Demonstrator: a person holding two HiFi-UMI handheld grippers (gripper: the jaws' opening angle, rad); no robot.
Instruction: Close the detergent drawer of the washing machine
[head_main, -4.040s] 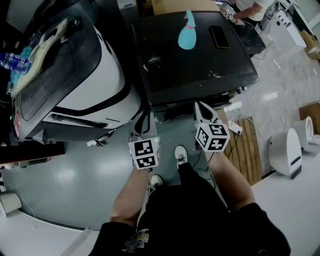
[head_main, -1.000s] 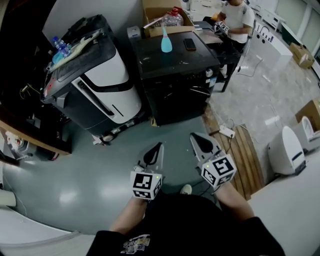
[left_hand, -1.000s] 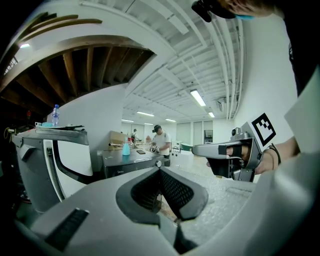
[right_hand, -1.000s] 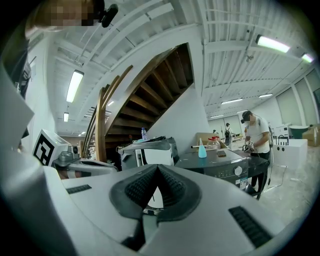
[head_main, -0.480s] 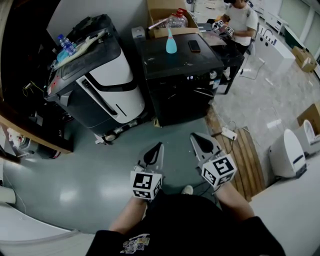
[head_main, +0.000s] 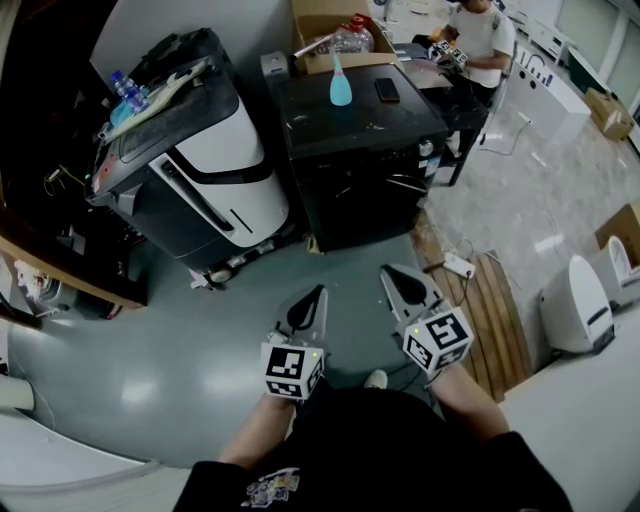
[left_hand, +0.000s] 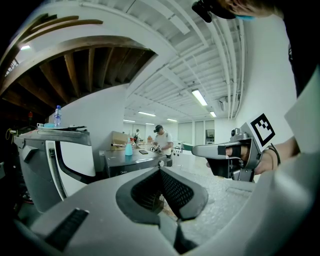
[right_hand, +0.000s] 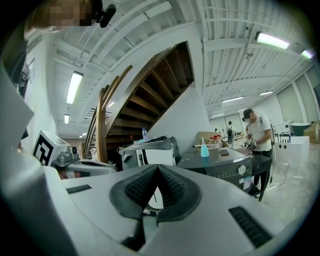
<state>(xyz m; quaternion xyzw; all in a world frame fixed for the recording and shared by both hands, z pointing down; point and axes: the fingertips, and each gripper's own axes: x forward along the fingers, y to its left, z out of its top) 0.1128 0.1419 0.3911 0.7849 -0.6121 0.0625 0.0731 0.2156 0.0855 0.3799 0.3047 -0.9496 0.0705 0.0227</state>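
Note:
The black washing machine (head_main: 350, 140) stands at the back of the grey floor, well ahead of both grippers. It also shows in the left gripper view (left_hand: 131, 161) and the right gripper view (right_hand: 220, 162). Its control panel with a round knob (right_hand: 241, 170) faces me. No drawer sticks out from the front as far as I can tell at this distance. My left gripper (head_main: 319, 292) and right gripper (head_main: 389, 272) hover side by side in front of my body. Both are shut with nothing between the jaws, as the left gripper (left_hand: 161, 172) and right gripper (right_hand: 157, 169) views show.
A teal bottle (head_main: 341, 86) and a phone (head_main: 387, 90) lie on the washer's top. A white and black machine (head_main: 205, 165) stands to its left. A cardboard box (head_main: 335, 40) and a seated person (head_main: 480, 35) are behind it. A wooden pallet (head_main: 490, 305) and a power strip (head_main: 458, 265) lie at the right.
Since four seconds ago the washing machine has come to stand much farther from me and the grippers. Over the last second both grippers have kept still and shut.

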